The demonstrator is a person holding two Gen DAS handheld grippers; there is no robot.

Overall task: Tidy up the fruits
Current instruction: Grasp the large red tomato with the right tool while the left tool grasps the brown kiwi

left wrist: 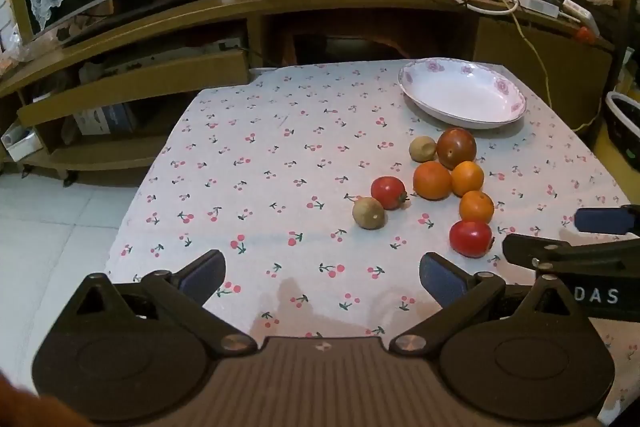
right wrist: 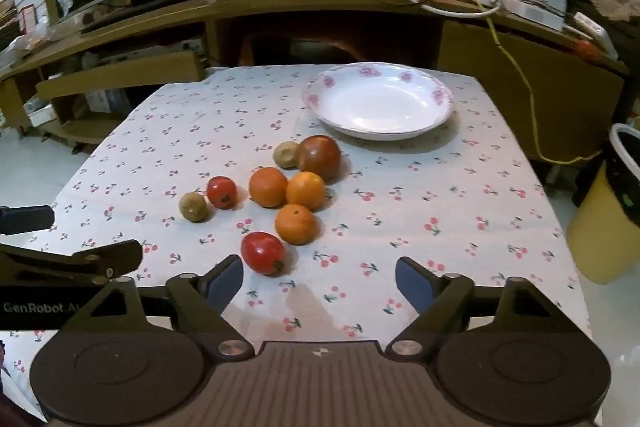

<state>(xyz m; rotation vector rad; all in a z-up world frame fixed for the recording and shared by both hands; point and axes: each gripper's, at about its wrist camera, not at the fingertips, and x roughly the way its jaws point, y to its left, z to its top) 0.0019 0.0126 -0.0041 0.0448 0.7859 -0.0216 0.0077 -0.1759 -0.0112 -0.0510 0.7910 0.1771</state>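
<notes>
Both grippers hover over the near edge of the surface, tilted down, nothing picked yet. Left gripper: jaws spread wide, empty, only cherry-print cloth between the pads. Right gripper: same, wide apart and empty.

Fruit sits in a loose cluster mid-surface, plate beyond it toward the far edge, bare. Nearest to the right gripper is a red tomato, just ahead of its left finger and a bit left of centre. Behind that an orange, touching or nearly so. Then two more oranges side by side, a big dark tomato w/ a small brown fruit beside it. Off to the left, a small red tomato next to another brown fruit.

Likely step: first grab, prob. near red tomato w/ right gripper, then to the plate.

How to do it well:
- Shift gripper left so the tomato sits centred between the pads, not against one finger.
- Come in low, pads at its widest part; too high and it squirts out.
- Close gently – ripe tomato bruises or splits.
- Watch the orange behind: a push fwd would knock it and set the round ones rolling.
- Keep left gripper clear; its finger shows at the right view's left edge, so the two are close.
- Set down in the plate centre so it won't roll off.
</notes>
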